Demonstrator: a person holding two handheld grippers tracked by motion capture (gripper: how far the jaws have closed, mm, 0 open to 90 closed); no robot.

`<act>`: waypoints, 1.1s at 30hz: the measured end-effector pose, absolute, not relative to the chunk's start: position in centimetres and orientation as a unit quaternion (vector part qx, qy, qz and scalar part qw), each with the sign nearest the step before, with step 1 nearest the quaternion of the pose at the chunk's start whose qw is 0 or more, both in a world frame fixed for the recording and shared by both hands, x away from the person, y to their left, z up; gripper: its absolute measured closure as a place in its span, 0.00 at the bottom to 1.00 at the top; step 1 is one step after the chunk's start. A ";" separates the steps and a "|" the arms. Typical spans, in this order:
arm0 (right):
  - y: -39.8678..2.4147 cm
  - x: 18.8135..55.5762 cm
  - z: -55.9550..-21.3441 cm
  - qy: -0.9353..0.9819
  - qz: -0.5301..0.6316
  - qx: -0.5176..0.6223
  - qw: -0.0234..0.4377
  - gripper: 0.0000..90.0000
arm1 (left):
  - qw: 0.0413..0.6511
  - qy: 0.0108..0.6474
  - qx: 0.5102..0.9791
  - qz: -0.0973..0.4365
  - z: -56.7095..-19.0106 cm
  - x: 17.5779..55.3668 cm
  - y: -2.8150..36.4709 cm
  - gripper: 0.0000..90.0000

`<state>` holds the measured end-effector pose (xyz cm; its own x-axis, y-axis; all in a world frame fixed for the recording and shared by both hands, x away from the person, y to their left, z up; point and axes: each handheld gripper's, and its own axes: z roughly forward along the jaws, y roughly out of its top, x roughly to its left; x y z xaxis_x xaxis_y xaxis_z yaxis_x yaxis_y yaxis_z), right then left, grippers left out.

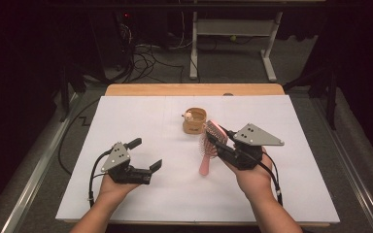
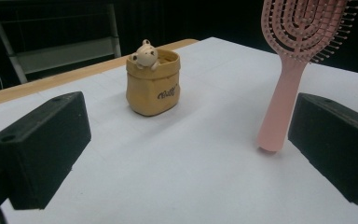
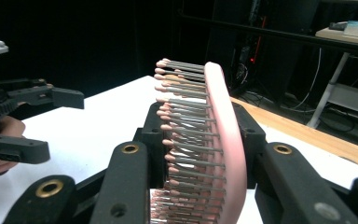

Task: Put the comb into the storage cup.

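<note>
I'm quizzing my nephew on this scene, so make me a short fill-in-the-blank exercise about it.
1. The right gripper is shut on the head of a pink ____.
2. The left gripper holds nothing; its jaws stand ____.
3. A small bear figure peeks out of the tan ____, which stands on the white table.

Missing words: hairbrush; open; pouch

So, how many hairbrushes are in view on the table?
1. The pink hairbrush is held by its head in the right gripper, handle hanging down, near the small yellow pouch.
</note>
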<state>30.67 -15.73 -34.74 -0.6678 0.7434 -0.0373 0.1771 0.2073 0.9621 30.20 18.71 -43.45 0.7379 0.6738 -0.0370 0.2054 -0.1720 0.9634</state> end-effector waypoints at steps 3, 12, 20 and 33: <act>-15.8 30.7 -34.7 0.731 0.546 0.314 0.261 0.74 | 0.577 0.298 0.735 0.197 -43.8 30.1 19.1 0.00; -16.2 30.9 -35.1 0.728 0.549 0.316 0.262 0.74 | 0.586 0.309 0.719 0.210 -44.1 29.6 20.5 0.00; -16.9 30.9 -34.9 0.726 0.548 0.316 0.269 0.74 | 0.573 0.318 0.723 0.218 -44.7 30.0 21.1 0.00; -19.1 31.1 -34.2 0.717 0.550 0.326 0.277 0.74 | 0.570 0.314 0.725 0.225 -44.5 30.0 21.0 0.00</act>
